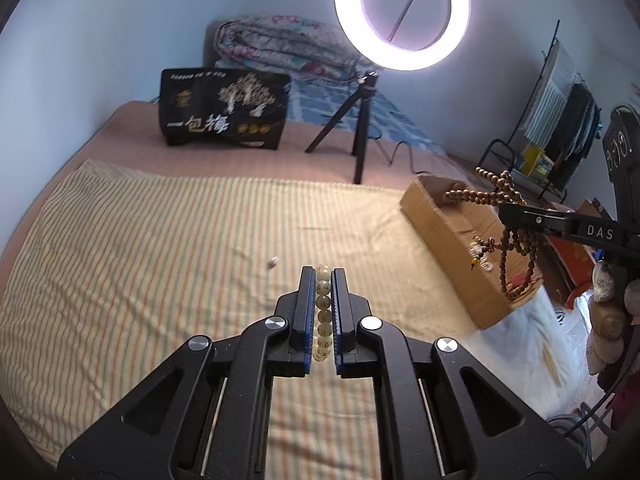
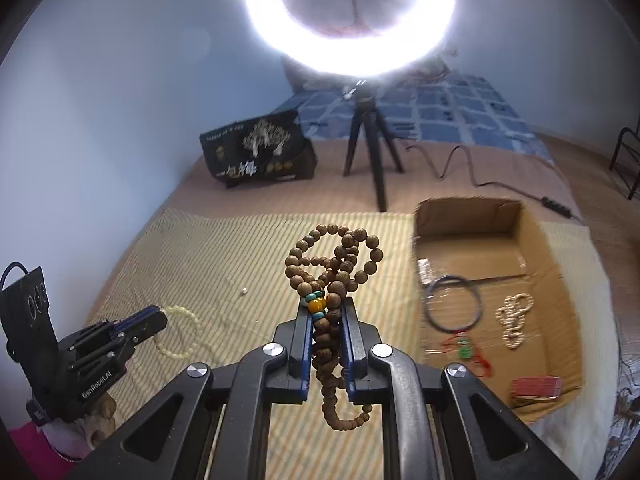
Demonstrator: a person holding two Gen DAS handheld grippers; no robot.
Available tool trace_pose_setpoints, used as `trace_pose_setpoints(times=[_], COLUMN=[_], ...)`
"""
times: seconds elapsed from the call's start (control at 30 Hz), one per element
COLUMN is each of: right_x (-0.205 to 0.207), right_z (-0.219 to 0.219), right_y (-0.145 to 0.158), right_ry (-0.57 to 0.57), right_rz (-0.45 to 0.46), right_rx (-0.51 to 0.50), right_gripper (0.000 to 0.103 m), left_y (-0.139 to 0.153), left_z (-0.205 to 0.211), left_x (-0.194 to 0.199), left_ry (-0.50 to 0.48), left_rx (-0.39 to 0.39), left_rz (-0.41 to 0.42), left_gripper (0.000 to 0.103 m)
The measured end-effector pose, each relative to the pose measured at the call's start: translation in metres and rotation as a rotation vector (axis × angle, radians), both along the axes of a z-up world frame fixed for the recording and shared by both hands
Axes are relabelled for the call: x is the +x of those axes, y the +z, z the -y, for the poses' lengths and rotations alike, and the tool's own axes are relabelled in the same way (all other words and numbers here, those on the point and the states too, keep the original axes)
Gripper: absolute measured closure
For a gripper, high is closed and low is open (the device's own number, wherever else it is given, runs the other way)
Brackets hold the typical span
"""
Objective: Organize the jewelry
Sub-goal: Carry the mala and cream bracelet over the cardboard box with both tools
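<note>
box [image 2: 496, 216] right of cloth [image 2: 224, 248] (tripod [image 2: 372, 140] behind)

Ring light [image 1: 402, 14] glowing on a black tripod [image 1: 352, 128], standing on the bed. Black printed bag [image 1: 224, 110] sitting upright beside it, folded quilt [image 1: 280, 46] lying behind. Striped cloth [image 1: 180, 248] covering the near bed. Clothes rack [image 1: 560, 120] standing far right.

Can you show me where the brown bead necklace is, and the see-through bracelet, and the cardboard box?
brown bead necklace [image 2: 329, 320]: right wrist view, on the beads between the fingers.
pale bracelet [image 1: 323, 304]: left wrist view, on a clamped bead.
cardboard box [image 2: 466, 216]: right wrist view, on its far wall.
</note>
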State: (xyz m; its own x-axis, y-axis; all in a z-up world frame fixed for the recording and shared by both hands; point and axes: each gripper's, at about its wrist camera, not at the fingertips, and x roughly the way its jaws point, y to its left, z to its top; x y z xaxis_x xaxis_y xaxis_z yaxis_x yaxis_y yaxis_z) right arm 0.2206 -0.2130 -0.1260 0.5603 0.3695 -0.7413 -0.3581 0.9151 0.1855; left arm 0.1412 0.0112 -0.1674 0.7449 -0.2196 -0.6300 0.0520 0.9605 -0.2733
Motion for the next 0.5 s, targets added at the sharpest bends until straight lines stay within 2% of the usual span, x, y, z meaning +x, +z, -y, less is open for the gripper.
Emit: trace_pose_setpoints(times=[0.23,0.5], right_x=[0.003,0.016], right_z=[0.04,0.075], right_y=[0.017,0.017], right_ry=[-0.055,-0.109], right_rz=[0.043,0.049], right_rx=[-0.006,-0.01], right_gripper=[0.093,0.093], left_y=[0.02,0.037], left_z=[0.029,0.069], left_x=[0.004,0.022], left_ry=[-0.058,-0.124], left_rx=[-0.03,-0.051], left_rz=[0.038,0.071], left_gripper=[0.098,0.098])
